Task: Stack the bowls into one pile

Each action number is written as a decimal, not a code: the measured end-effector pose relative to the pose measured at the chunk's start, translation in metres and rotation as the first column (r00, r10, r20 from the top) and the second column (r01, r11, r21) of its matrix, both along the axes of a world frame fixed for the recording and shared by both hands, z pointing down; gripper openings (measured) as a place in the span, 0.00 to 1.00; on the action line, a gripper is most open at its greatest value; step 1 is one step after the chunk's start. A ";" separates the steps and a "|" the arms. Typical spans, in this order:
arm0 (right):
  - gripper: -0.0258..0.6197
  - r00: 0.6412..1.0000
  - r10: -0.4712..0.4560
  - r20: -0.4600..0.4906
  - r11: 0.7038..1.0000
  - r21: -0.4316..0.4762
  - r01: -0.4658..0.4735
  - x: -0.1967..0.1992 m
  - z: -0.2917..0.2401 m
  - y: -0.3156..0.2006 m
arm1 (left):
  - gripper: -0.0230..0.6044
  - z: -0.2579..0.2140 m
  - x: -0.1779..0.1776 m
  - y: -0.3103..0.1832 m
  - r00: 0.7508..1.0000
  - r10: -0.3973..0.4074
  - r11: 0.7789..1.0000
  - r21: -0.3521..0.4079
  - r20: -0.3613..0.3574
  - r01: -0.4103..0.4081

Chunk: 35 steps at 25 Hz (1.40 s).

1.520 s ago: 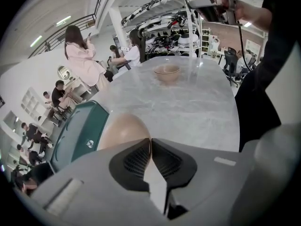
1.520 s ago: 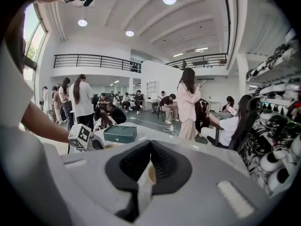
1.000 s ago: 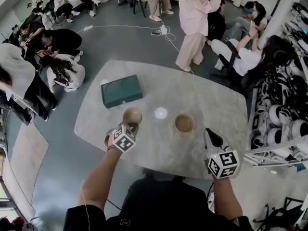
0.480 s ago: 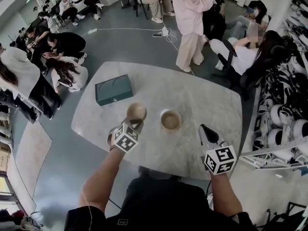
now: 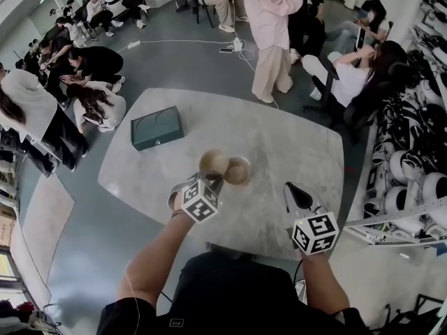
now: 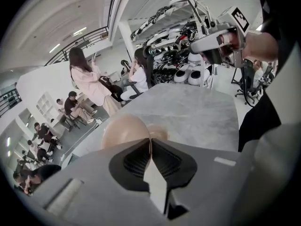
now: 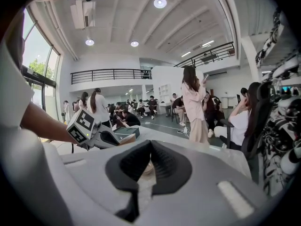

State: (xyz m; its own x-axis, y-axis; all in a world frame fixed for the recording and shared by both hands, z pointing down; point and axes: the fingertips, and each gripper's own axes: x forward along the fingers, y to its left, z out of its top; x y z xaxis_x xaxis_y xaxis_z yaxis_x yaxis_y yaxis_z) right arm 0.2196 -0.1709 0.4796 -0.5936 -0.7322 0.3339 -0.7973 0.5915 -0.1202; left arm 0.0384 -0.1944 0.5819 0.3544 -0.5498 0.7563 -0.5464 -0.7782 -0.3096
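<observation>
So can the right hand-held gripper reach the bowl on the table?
Probably yes: only bare table separates the right hand-held gripper from that bowl; the left hand-held gripper holds the other bowl beyond it.

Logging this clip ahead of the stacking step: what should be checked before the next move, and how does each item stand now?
1. Left gripper shut on the held bowl, at its rim: ok.
2. Held bowl centred over the second bowl: not ok; in the head view it sits to that bowl's left, only overlapping its edge.
3. Held bowl level: cannot tell.
4. Second bowl upright on the table: ok.
5. Right gripper shut, empty, apart from both bowls: ok.
6. Box away from the bowls: ok.
</observation>
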 end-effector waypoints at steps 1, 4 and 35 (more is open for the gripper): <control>0.05 1.000 0.009 0.000 1.000 -0.001 -0.009 0.003 0.000 -0.002 | 0.07 0.002 0.006 -0.001 1.000 0.018 1.000 -0.003 0.006 -0.018; 0.05 0.999 0.035 0.003 0.999 -0.007 -0.035 0.007 0.001 -0.007 | 0.07 0.012 0.018 -0.005 0.997 0.074 0.997 -0.020 0.028 -0.073; 0.05 0.989 0.148 -0.026 0.986 -0.079 -0.150 0.016 0.030 -0.028 | 0.08 0.100 0.058 -0.028 0.906 0.395 0.909 -0.208 0.151 -0.362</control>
